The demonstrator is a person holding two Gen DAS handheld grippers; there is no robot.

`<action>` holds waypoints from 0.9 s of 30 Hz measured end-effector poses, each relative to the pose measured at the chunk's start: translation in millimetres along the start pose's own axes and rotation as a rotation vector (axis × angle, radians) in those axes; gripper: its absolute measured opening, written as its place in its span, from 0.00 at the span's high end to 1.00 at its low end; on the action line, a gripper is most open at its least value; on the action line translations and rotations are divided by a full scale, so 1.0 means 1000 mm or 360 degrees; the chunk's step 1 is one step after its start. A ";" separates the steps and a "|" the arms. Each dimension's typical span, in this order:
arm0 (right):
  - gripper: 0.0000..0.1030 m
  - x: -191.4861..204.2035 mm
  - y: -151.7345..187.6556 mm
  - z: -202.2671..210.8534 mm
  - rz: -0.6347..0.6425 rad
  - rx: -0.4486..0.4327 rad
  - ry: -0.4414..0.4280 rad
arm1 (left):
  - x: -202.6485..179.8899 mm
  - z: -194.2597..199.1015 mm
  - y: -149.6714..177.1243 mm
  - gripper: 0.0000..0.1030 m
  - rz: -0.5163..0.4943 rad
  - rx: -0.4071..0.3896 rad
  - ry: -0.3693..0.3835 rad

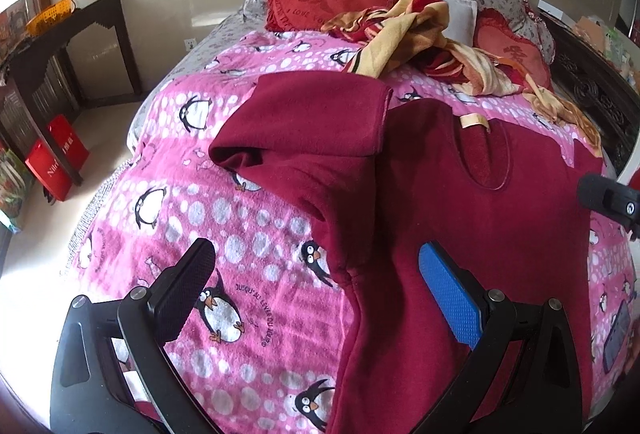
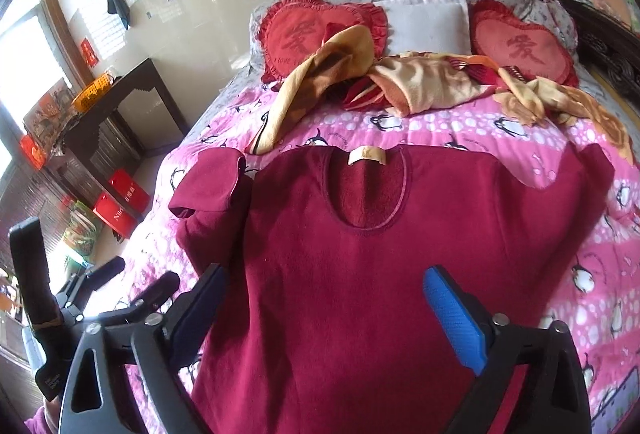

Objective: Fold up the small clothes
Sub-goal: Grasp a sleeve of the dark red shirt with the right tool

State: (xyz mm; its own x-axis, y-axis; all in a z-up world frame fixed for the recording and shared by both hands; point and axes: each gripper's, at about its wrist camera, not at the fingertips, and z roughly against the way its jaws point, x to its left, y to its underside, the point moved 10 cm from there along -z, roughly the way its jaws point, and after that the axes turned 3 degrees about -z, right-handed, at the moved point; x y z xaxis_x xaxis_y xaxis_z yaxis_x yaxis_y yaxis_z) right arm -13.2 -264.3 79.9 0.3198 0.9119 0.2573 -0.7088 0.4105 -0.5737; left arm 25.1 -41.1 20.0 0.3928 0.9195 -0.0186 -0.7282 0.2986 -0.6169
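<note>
Fingers spread on both grippers — maroon shirt (image 2: 360, 274) flat, collar toward pillows (image 2: 424, 20).

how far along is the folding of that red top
Early. The red top lies spread flat on the pink blanket, neckline away from the cameras. Its left sleeve already looks folded back on itself; the right side is still spread out. Nothing is in hand: both the left tongs and right tongs are open above the fabric. The body folds remain.
</note>
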 end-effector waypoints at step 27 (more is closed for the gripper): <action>0.69 0.125 -0.063 -0.162 0.0188 0.0131 -0.0282 | 0.048 -0.070 -0.004 0.01 0.0161 0.0124 -0.0052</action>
State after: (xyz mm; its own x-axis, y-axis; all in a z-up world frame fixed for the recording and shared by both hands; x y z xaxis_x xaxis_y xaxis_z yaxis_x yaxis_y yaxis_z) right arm 173.2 -176.9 22.7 0.1211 0.9365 0.3290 -0.7861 0.2929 -0.5443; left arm 86.5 -15.9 -33.5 0.2975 0.9533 -0.0511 -0.8051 0.2218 -0.5501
